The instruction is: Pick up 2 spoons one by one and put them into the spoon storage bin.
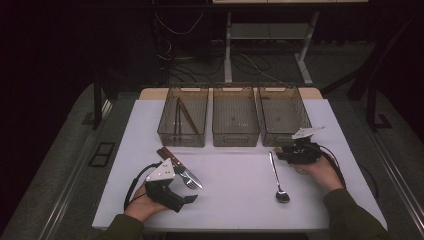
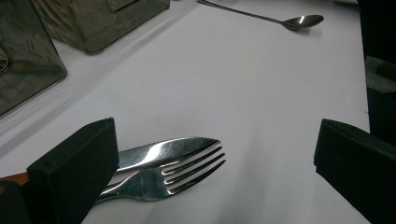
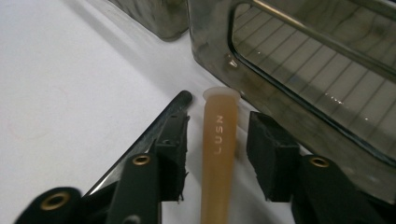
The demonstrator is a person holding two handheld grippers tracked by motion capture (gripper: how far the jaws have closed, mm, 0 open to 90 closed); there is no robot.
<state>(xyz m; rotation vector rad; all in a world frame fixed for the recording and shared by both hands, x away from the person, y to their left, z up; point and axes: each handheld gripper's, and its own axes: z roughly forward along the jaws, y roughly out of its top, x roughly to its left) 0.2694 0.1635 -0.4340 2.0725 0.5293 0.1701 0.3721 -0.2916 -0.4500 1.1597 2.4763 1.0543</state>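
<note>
My right gripper (image 1: 283, 154) lies low on the white table (image 1: 235, 200), just in front of the right bin (image 1: 300, 107). In the right gripper view its jaws (image 3: 217, 126) stand on either side of a tan stick (image 3: 218, 154) marked with letters, with a narrow gap on each side. A black stick (image 3: 176, 108) lies just outside the left jaw. My left gripper (image 1: 185, 201) rests at the table's near left with its jaws (image 2: 217, 140) wide apart and nothing between them. A steel fork (image 2: 182, 175) and a wooden-handled knife (image 2: 163, 149) lie side by side at its left jaw.
Three clear smoked bins stand in a row at the back: the left bin (image 1: 183, 137) holds long dark sticks (image 1: 186, 115), then the middle bin (image 1: 235, 137) and the right one. A steel spoon (image 1: 276, 175) lies between the grippers. The table's front edge is close to both hands.
</note>
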